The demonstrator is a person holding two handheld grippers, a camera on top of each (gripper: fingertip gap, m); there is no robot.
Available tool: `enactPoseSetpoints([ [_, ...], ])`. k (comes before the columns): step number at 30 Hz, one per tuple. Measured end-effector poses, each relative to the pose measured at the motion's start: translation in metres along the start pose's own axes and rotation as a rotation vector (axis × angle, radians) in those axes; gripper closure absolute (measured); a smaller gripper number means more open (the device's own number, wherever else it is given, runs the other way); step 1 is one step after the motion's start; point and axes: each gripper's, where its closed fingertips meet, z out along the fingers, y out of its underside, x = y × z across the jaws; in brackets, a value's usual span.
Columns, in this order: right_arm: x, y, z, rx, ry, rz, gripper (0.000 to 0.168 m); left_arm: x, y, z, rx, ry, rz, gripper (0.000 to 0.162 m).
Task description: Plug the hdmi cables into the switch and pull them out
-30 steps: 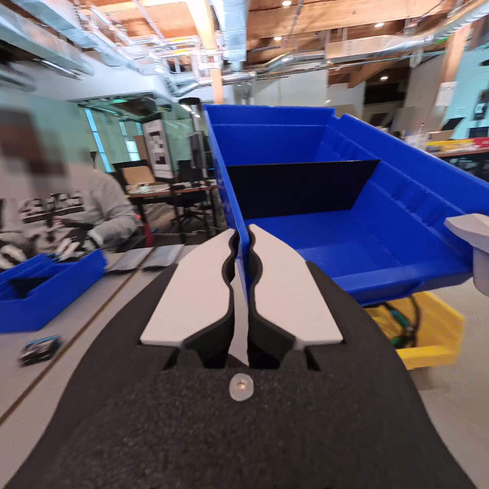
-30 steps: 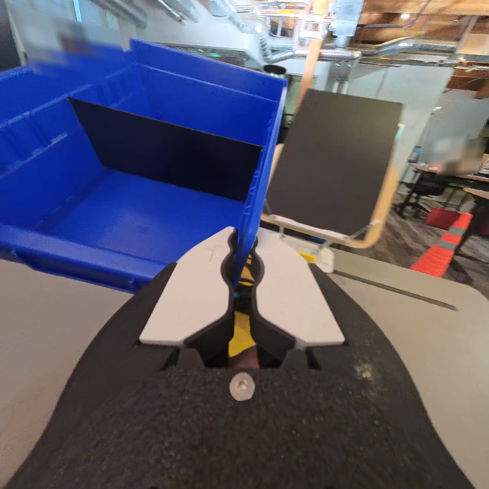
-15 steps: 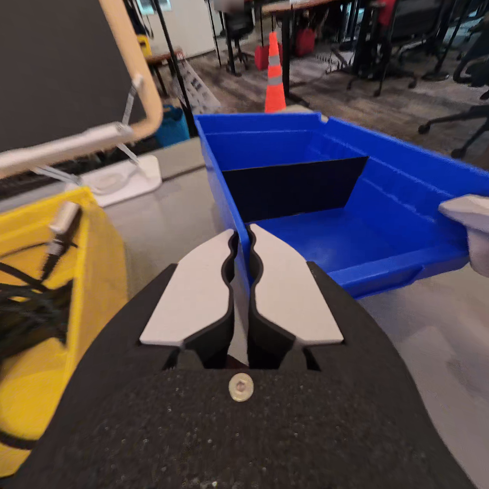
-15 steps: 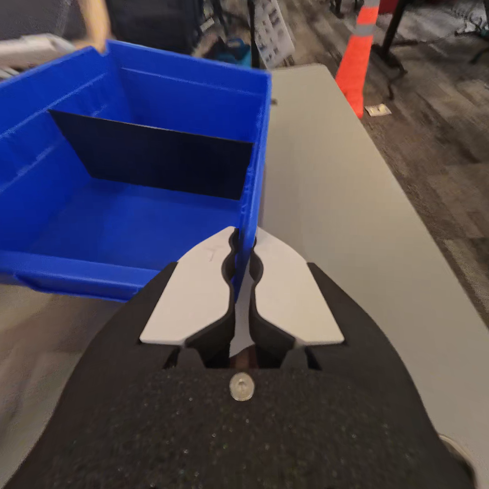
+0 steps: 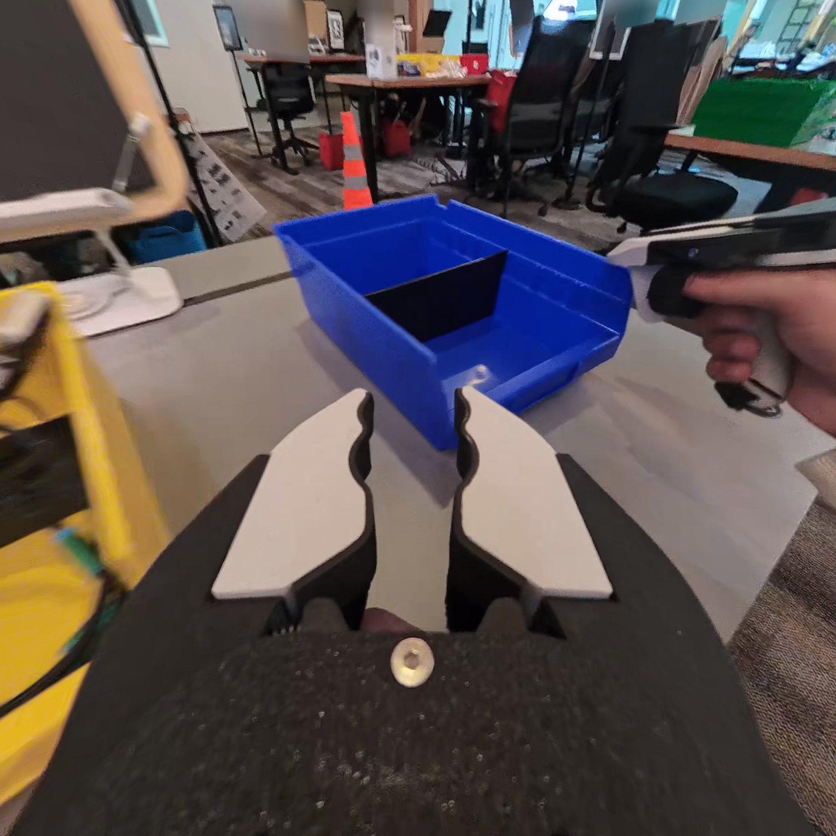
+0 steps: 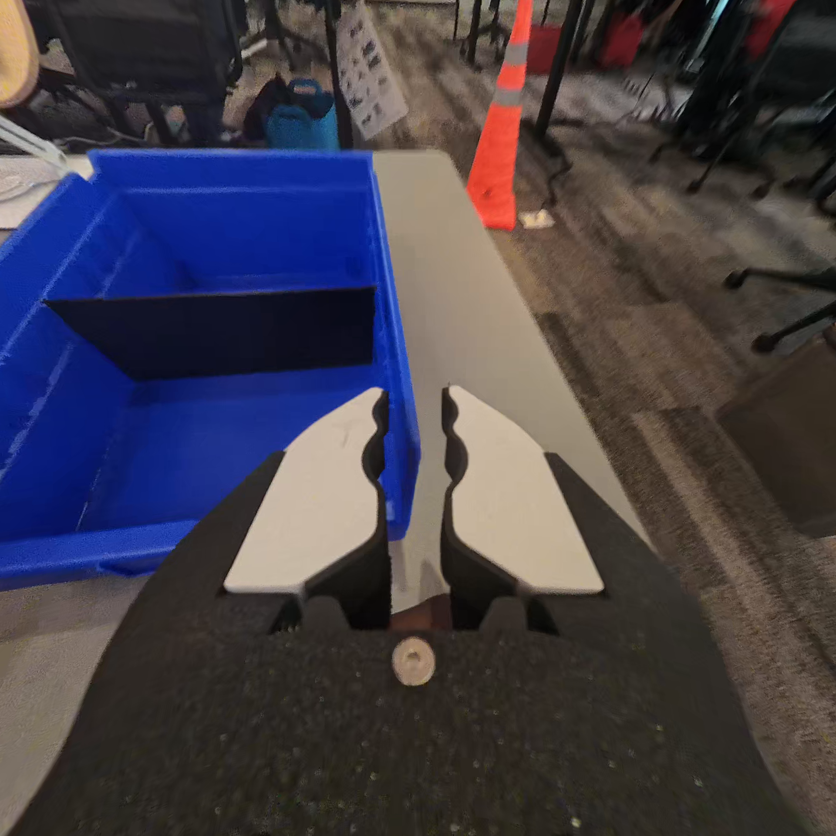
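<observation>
1. Left tool (image 5: 412,398): fingers apart, nothing held, poised above the grey tabletop (image 5: 235,371) just short of the near corner of the blue bin (image 5: 389,362).
2. Right tool (image 6: 415,394): fingers apart, nothing clamped; the bin's right wall (image 6: 392,353) is seen between them, contact not determinable. In the left wrist view it is seen at the right, gripped by a hand (image 5: 778,334).
3. Blue bin: seated on the tabletop, a black divider (image 5: 443,301) across its middle; both compartments appear bare.
4. Yellow bin (image 5: 90,434): at the left, well apart from the blue one; dark cables (image 5: 27,407) lie inside, presumably the HDMI cables. Plug direction and long axis cannot be told through blur.
5. Switch: not identified in either view.
6. Risks, as judged: a tangled cable could drag the yellow bin when lifted; a plug gripped off-axis could jam at the port; the blue bin, near the tabletop's edge, could be nudged off.
</observation>
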Motion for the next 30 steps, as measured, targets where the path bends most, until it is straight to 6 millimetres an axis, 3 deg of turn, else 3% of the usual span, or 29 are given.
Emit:
enactPoseSetpoints([
  [3, -0.023, -0.027, -0.012, 0.079, 0.024, -0.102, 0.144, -0.064, -0.010, -0.060, 0.040, -0.104, -0.014, 0.127],
  [5, -0.071, -0.039, -0.020, 0.099, -0.069, -0.169, 0.144, -0.125, -0.011, -0.102, 0.070, -0.272, 0.034, 0.126],
  [7, -0.141, -0.045, -0.032, 0.117, -0.205, -0.256, 0.140, -0.191, 0.003, -0.144, 0.051, -0.493, 0.057, 0.126],
  [8, -0.183, -0.043, -0.041, 0.126, -0.283, -0.298, 0.139, -0.214, 0.017, -0.157, 0.008, -0.544, 0.033, 0.125],
  [11, -0.317, -0.012, -0.077, 0.106, -0.584, -0.325, 0.132, -0.244, 0.055, -0.161, -0.129, -0.518, -0.076, 0.108],
  [12, -0.352, 0.004, -0.090, 0.075, -0.674, -0.325, 0.123, -0.250, 0.060, -0.158, -0.143, -0.516, -0.080, 0.107],
  [13, -0.375, 0.016, -0.095, 0.063, -0.685, -0.325, 0.119, -0.254, 0.064, -0.154, -0.153, -0.503, -0.084, 0.106],
  [15, -0.387, 0.032, -0.087, 0.079, -0.536, -0.369, 0.112, -0.257, 0.080, -0.140, -0.214, -0.454, -0.110, 0.107],
  [18, -0.375, 0.040, -0.063, 0.100, -0.259, -0.494, 0.121, -0.272, 0.097, -0.121, -0.262, -0.435, -0.130, 0.124],
  [21, -0.379, 0.047, -0.051, 0.029, -0.266, -0.300, 0.153, -0.284, 0.094, -0.115, -0.222, -0.424, -0.250, 0.151],
  [22, -0.379, 0.046, -0.049, 0.015, -0.269, -0.233, 0.162, -0.288, 0.094, -0.116, -0.226, -0.431, -0.250, 0.156],
  [26, -0.390, 0.044, -0.059, 0.008, -0.269, -0.194, 0.163, -0.294, 0.090, -0.133, -0.255, -0.475, -0.190, 0.159],
  [30, -0.428, 0.039, -0.077, 0.037, -0.299, -0.141, 0.164, -0.325, 0.084, -0.169, -0.247, -0.536, -0.179, 0.160],
])
